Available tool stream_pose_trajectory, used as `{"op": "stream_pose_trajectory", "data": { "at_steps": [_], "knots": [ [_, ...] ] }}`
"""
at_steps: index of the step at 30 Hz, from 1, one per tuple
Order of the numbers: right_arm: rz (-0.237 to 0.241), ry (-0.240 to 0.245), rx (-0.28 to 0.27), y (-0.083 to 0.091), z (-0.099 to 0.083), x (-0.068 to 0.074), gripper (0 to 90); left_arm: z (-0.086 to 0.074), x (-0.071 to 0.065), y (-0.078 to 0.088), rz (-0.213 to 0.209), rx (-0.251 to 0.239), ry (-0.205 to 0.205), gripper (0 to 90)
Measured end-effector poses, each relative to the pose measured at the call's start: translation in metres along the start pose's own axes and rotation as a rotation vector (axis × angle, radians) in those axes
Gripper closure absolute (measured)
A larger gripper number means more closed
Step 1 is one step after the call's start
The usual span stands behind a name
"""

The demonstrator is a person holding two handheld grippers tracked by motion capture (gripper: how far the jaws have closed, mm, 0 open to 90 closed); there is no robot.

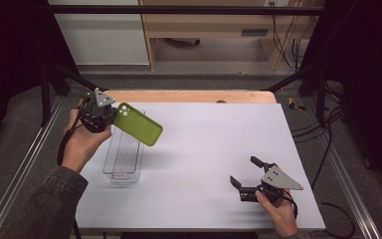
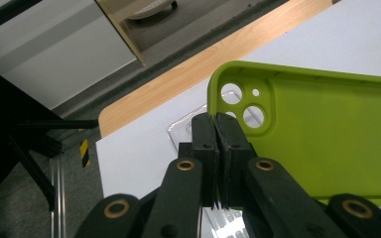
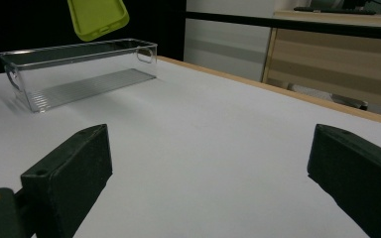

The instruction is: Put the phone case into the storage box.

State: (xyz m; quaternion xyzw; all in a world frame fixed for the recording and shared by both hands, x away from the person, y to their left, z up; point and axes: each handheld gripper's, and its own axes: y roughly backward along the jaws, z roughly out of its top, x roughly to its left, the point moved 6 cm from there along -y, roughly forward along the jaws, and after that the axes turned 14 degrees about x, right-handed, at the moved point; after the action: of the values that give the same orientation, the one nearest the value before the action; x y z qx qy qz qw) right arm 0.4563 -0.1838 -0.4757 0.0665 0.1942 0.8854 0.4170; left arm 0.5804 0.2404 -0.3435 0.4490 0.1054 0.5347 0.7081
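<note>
A lime-green phone case (image 1: 139,124) hangs in the air above the far end of a clear plastic bin (image 1: 123,154). My left gripper (image 1: 113,115) is shut on the case's corner beside the camera cut-outs. In the left gripper view the jaws (image 2: 216,131) pinch the rim of the case (image 2: 327,134), with the bin's edge (image 2: 183,126) showing under it. My right gripper (image 1: 243,170) rests low at the near right of the table, open with nothing in it. In the right gripper view its gripper (image 3: 213,163) looks toward the bin (image 3: 79,69) and the case (image 3: 99,17).
A white mat (image 1: 204,149) covers the table, with a wooden strip (image 1: 189,96) along its far edge. Metal rails run down both sides. A cabinet and cables stand on the floor beyond the table.
</note>
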Motion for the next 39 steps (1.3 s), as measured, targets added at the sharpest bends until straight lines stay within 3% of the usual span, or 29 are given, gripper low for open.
{"op": "stream_pose_trajectory", "data": {
  "at_steps": [14,26,34,39],
  "knots": [
    [-0.009,0.009,-0.003,0.001,-0.001,0.001,3.8,0.006,0.024,0.007,0.044,-0.029,-0.022,87.0],
    [-0.006,0.019,-0.004,0.002,0.000,0.003,3.8,0.010,0.038,0.010,0.133,-0.058,-0.054,87.0],
    [-0.007,0.018,-0.007,0.003,0.000,0.003,3.8,0.016,0.050,0.012,0.154,-0.095,-0.068,87.0],
    [-0.008,0.016,-0.007,0.003,0.000,0.002,3.8,0.017,0.055,0.011,0.183,-0.109,-0.097,87.1]
  ]
}}
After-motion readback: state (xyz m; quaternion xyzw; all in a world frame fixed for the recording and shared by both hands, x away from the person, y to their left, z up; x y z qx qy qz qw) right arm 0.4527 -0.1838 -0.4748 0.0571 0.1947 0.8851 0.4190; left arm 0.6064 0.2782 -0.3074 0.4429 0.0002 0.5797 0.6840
